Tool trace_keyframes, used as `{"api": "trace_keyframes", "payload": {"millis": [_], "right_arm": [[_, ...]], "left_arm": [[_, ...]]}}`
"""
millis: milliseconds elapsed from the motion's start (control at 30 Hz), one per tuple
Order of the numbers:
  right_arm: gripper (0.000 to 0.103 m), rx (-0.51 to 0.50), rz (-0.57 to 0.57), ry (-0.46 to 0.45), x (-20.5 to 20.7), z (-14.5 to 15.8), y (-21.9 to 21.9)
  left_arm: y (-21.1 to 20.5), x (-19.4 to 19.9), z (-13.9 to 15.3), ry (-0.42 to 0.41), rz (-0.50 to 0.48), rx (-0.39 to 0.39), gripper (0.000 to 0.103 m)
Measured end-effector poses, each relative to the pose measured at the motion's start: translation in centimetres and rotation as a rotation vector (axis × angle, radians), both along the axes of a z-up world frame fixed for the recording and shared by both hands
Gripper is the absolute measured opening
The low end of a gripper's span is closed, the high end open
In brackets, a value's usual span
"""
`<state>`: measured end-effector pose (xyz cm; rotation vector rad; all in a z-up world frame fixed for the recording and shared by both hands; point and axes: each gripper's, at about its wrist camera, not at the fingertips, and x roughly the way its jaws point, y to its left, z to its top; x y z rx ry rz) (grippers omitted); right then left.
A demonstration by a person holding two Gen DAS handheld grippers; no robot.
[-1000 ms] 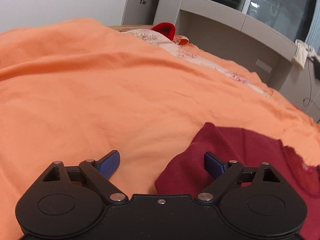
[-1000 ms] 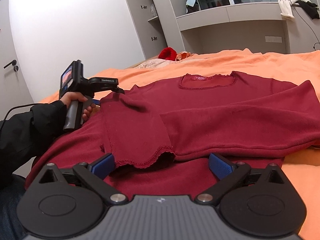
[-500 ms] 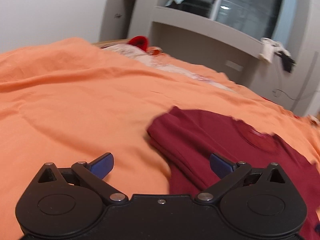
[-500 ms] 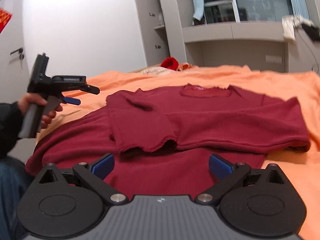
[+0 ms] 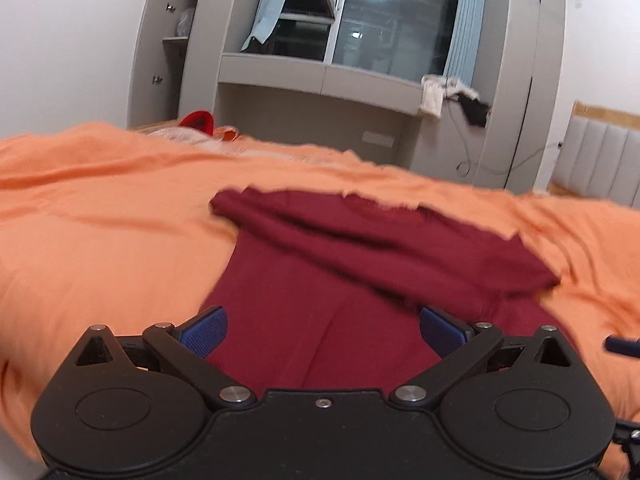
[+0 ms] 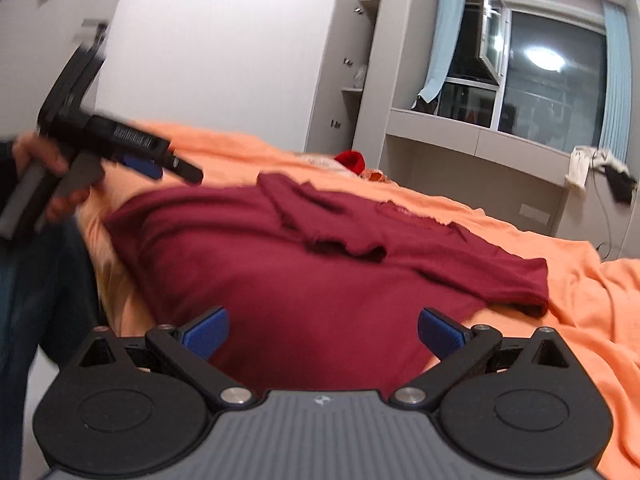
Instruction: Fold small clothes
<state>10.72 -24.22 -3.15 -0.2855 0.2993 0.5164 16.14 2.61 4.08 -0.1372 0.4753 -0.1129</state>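
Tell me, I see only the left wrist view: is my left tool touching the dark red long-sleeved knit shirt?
Observer: No, the left tool hangs in air beside the dark red shirt, at its left corner.
Operator: Right tool holding anything?
Observer: No, the right tool is open and empty above the shirt's lower half.
Operator: The folded sleeve's cuff?
Observer: The frilled cuff lies across the chest, just short of the neckline.

Grey cabinets (image 5: 280, 76) around dark window (image 5: 392, 28)
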Motion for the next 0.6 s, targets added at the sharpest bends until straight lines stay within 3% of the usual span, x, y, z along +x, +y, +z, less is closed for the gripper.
{"api": "trace_keyframes", "payload": {"millis": [200, 467, 600], "right_arm": [[0.103, -0.252, 0.008, -0.073, -3.4, -3.3, 2.9], [0.103, -0.624, -0.027, -0.21, -5.0, -7.9, 6.3], [0.103, -0.751, -0.066, -0.297, -4.8, -9.6, 7.2]], "left_arm": [[0.2, -2.9, 0.0, -0.084, 0.017, 0.051, 0.102], [1.7, -3.5, 0.1, -0.079, 0.033, -0.018, 0.102], [2.6, -3.8, 0.1, -0.078, 0.048, -0.041, 0.102]]}}
